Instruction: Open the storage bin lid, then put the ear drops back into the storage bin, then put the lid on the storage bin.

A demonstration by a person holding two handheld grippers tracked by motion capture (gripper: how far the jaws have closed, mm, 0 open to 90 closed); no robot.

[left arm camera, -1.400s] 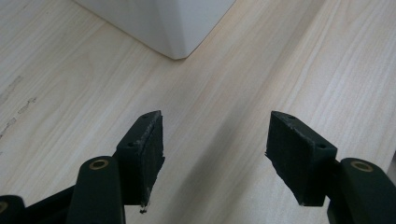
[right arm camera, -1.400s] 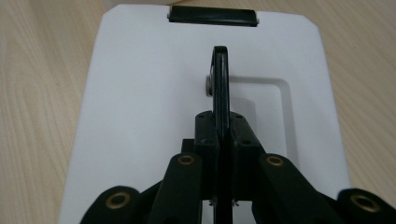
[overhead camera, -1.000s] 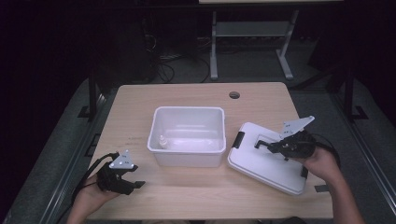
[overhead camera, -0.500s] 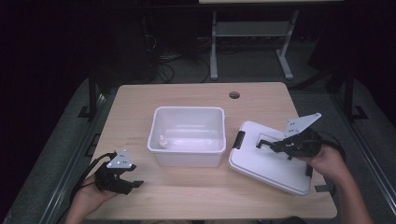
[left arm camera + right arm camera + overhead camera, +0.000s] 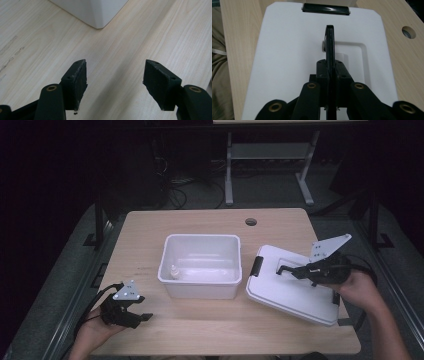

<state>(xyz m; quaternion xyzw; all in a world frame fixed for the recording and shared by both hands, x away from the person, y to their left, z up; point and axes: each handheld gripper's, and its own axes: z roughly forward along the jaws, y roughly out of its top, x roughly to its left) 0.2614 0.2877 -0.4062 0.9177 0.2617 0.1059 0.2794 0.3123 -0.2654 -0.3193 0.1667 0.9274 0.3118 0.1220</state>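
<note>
A white open bin (image 5: 200, 291) stands at the table's middle. To its right lies a white lid (image 5: 285, 292), with a black latch (image 5: 257, 266) facing the bin. My right gripper (image 5: 299, 270) is above the lid, shut on the lid's thin black carry handle (image 5: 330, 42), which stands edge-on between the jaws of the right gripper (image 5: 330, 67). The white lid (image 5: 287, 50) spreads out below it. My left gripper (image 5: 142, 316) rests near the front left edge, open. The left gripper (image 5: 115, 75) has bare wood between its jaws and the bin's corner (image 5: 95, 12) ahead.
A small pale object (image 5: 173, 270) lies in the bin's near left corner. A cable hole (image 5: 251, 221) sits in the table's far side. A second black latch (image 5: 345, 321) hangs at the lid's near right edge. Dark floor and a metal stand lie beyond the table.
My right gripper has drifted slightly right and up while holding the handle. The lid has barely shifted. The left gripper stays in place, still open.
</note>
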